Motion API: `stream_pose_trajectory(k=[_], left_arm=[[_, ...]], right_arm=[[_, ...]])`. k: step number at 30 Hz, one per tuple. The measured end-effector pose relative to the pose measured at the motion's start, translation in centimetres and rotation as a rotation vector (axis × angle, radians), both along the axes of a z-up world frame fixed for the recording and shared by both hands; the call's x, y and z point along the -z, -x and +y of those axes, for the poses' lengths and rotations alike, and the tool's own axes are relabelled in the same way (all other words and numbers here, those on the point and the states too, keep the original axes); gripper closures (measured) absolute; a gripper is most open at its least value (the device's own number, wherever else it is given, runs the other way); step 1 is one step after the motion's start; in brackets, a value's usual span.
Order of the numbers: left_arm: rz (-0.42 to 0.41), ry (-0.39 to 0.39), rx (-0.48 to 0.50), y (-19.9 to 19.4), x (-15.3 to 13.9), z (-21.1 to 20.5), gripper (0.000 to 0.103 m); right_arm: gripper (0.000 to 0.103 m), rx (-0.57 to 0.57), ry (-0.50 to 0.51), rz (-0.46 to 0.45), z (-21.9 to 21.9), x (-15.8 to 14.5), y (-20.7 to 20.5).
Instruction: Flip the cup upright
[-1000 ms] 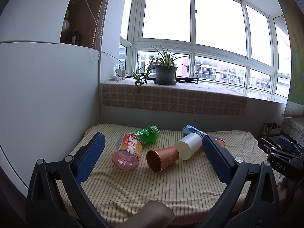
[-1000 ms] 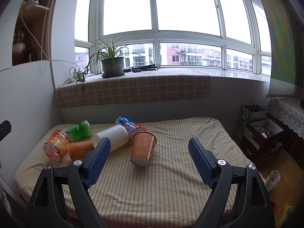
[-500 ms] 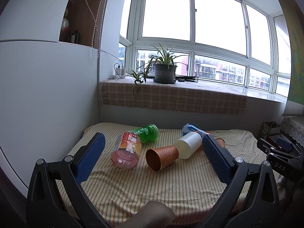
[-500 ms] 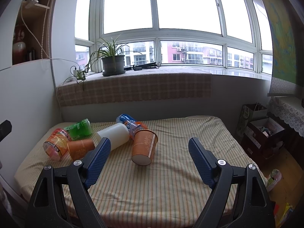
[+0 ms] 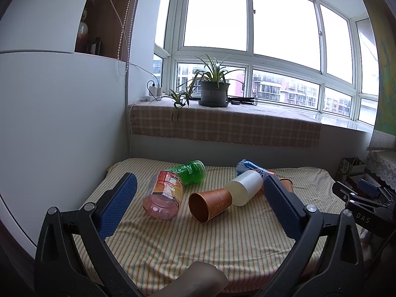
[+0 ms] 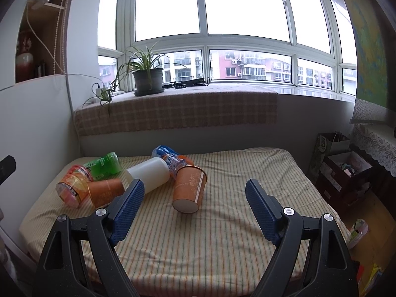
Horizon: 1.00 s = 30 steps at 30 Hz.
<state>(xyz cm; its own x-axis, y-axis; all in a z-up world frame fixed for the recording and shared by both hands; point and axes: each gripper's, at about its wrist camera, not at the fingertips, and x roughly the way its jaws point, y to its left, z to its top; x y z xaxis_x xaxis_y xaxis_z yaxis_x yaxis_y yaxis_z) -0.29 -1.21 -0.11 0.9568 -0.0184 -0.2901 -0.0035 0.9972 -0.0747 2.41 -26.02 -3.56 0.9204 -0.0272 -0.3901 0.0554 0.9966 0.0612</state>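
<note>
Nothing done yet — both cups lie on their sides on the striped bed [image 6: 222,235].

Left tongs [image 5: 198,208]: spread wide, pinching nothing, above the near edge of the bed. Framed between them, a copper-brown paper cup [image 5: 210,204] on its side, mouth toward the camera, base touching a white cylindrical container [image 5: 245,190]. Just left of it a toppled pink-orange plastic bottle [image 5: 164,198], and behind that a green bottle [image 5: 190,172], also down.

Right tongs [image 6: 193,210]: spread wide, empty. Ahead of them an orange paper cup [image 6: 189,189] lies tilted, base toward the camera, rim propped against a blue-labelled bottle [image 6: 170,158]. The copper-brown cup shows at the left of this view too, beside the pink-orange bottle.

Which cup is meant — cannot tell from the task; the orange one sits square before the right tongs, the brown one before the left.

Left to do, by my reading: the whole job. Close in on a cup, pinch its wall, turn it until the mouth faces up, set it on its base, release. Soft bedding may let it topple.
</note>
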Motion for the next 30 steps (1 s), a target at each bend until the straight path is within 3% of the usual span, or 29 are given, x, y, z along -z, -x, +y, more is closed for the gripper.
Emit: stream_pose_trajectory(k=[10,18,30], left_arm=[[0.016,-0.013,0.016,-0.8,0.6,-0.3,0.000],[0.079,-0.051,0.121,-3.9,0.5,-1.2,0.000],[0.386,-0.132,0.453,-15.5,1.7,-6.5,0.000]], right_arm=[[0.019,0.009,-0.010,0.014,-0.3,0.3,-0.5],[0.019,0.029,-0.036,0.031,-1.4,1.0,-0.8],[0.019,0.074,-0.089,0.061,-4.2,2.5,-1.5]])
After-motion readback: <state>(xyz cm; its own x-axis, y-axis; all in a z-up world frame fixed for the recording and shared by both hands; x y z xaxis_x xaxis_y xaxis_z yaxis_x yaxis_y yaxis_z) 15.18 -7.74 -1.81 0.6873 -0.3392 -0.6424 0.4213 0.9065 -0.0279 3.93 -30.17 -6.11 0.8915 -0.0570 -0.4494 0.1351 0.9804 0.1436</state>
